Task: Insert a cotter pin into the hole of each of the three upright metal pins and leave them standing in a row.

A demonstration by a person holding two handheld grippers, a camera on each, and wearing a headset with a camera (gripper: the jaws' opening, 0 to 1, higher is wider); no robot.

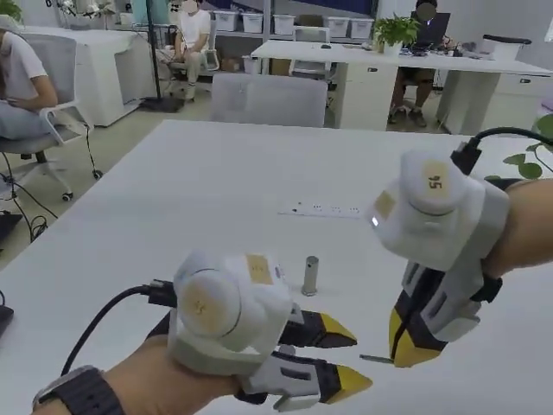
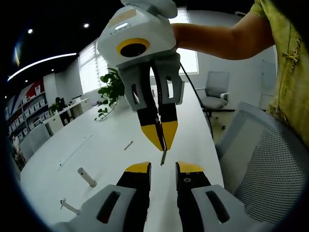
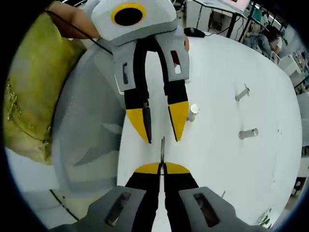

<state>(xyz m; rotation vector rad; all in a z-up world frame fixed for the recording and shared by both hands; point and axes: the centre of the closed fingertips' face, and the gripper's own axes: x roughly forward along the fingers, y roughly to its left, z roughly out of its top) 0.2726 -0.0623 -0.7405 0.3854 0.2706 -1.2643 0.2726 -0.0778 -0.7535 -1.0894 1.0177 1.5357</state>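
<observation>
Right tongs [image 1: 400,359] come down steep over the white counter [image 1: 216,199], tips pressed together on a cotter pin [image 1: 377,358], and in the head view that thin cotter pin lies almost flat, poking out toward 9 o'clock. Left tongs [image 1: 363,358] sit opposite with the tips apart and nothing between the pads, and the cotter pin's free end reaches right into their gap; the right gripper view has the two sets nose to nose along one line. The nearest metal pin [image 1: 310,275] stands upright on the counter, long axis vertical, at about 10 o'clock from the right tongs and 11 o'clock from the left, clear of both, with the left tongs nearer. So the cotter pin's axis runs crosswise to the metal pin's, which suits a side hole, but I can't make that hole out. My guess: the left steadies, the right carries across to 10 o'clock.
</observation>
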